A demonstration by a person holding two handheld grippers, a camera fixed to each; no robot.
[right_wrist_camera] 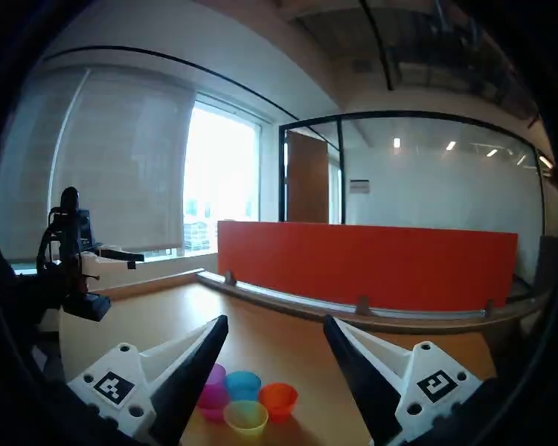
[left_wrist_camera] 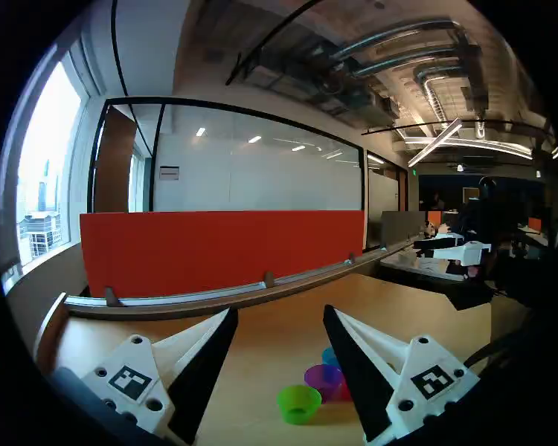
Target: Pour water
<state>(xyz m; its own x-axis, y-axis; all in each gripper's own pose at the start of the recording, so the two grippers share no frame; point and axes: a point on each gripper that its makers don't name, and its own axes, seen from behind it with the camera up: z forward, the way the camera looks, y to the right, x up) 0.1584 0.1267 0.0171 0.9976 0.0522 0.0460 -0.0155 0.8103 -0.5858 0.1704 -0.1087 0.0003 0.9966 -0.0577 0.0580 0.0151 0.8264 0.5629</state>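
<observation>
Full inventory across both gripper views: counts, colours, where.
green cup: 1, yellow-green, front of cluster
purple cup: 1, purple, in cluster, beside green cup
blue cup: 1, blue, back of cluster
orange cup: 1, orange, in cluster, beside blue cup
desk: 1, light wood, under the cups
divider panel: 1, orange-red, along desk's far edge
window: 1, bright, beyond desk
left gripper: 1, white and black, open, above desk
right gripper: 1, white and black, open, above desk
</observation>
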